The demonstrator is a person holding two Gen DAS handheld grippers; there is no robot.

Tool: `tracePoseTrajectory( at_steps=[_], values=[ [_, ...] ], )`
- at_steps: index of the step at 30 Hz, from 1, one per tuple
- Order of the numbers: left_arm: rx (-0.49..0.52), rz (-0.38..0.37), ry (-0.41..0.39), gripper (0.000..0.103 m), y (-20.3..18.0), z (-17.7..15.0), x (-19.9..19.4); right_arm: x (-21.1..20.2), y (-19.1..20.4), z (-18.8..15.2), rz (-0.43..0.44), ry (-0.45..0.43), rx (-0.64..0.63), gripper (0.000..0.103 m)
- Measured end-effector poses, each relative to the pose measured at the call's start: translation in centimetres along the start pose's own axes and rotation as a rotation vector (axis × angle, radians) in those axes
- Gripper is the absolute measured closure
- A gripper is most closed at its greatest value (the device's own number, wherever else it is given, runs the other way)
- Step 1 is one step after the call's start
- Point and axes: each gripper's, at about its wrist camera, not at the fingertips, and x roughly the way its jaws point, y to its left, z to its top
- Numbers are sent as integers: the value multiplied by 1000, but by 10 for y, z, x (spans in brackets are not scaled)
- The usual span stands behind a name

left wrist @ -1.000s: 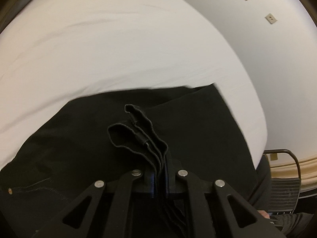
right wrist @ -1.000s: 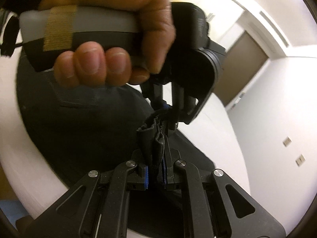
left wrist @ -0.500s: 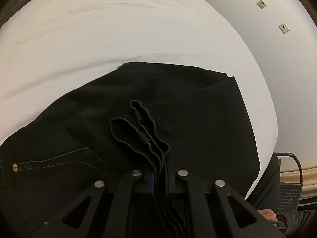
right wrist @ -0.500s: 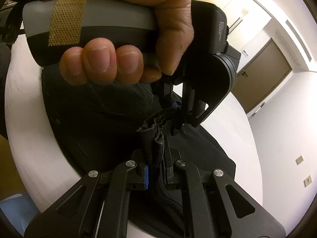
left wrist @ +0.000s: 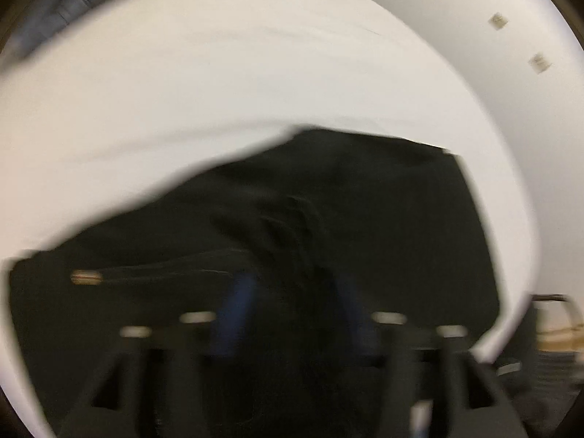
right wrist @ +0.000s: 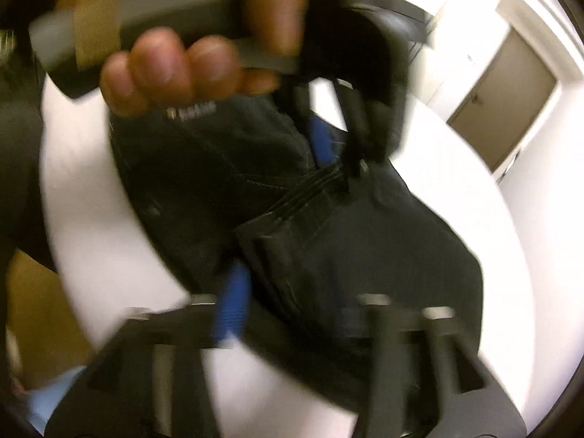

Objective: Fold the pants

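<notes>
Black pants (left wrist: 346,219) lie folded on a white bed (left wrist: 219,91); both views are motion-blurred. My left gripper (left wrist: 295,292) has its jaws spread wide, with a bunched hem lying loose between them. In the right wrist view the pants (right wrist: 365,237) show stacked hem layers and a stitched pocket. My right gripper (right wrist: 292,292) is also spread open over the hems. The left gripper (right wrist: 335,146), held by a hand (right wrist: 189,54), shows open just beyond, above the cloth.
The bed's white sheet (right wrist: 91,182) surrounds the pants. A white wall with two outlets (left wrist: 536,62) stands to the right, and a chair (left wrist: 558,328) at the bed's corner. A brown door (right wrist: 507,98) is at the far right.
Both grippers have opened and let go of the hems they were gripping. The hem layers have dropped onto the folded pants. Both cameras are moving fast.
</notes>
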Motion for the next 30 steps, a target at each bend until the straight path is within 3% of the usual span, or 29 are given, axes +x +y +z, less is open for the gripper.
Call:
tracePoseTrajectory(
  at_steps=[1, 2, 5, 7, 8, 9, 11, 14, 16, 21, 23, 30],
  values=[
    [19, 67, -41, 32, -5, -3, -9, -13, -13, -6, 54, -19, 62, 36],
    [33, 88, -64, 32, -10, -6, -15, -23, -24, -10, 100, -28, 117, 36],
    [93, 90, -147, 32, -42, -20, -33, -47, -82, -33, 242, -37, 345, 37],
    [149, 91, -179, 32, -66, -31, -36, -42, -143, -54, 381, -18, 566, 38],
    [165, 110, -186, 32, -77, -37, -34, -36, -174, -66, 459, -13, 674, 47],
    [172, 138, -188, 32, -89, -44, -27, -28, -206, -77, 517, -17, 770, 58],
    [140, 145, -150, 32, -95, -52, -13, -10, -257, -88, 583, -14, 869, 63],
    [55, 121, -31, 31, -93, -67, 21, 27, -313, -93, 669, 0, 940, 68],
    [51, 128, -75, 30, -97, -76, 22, 53, -339, -95, 712, 16, 988, 68],
    [41, 153, -68, 30, -107, -85, 19, 128, -376, -108, 736, 123, 1077, 70],
    [32, 147, -71, 30, -109, -86, 19, 142, -375, -119, 753, 113, 1080, 70],
    [25, 134, -84, 30, -114, -91, 18, 96, -332, -152, 794, 125, 1029, 70]
  ],
)
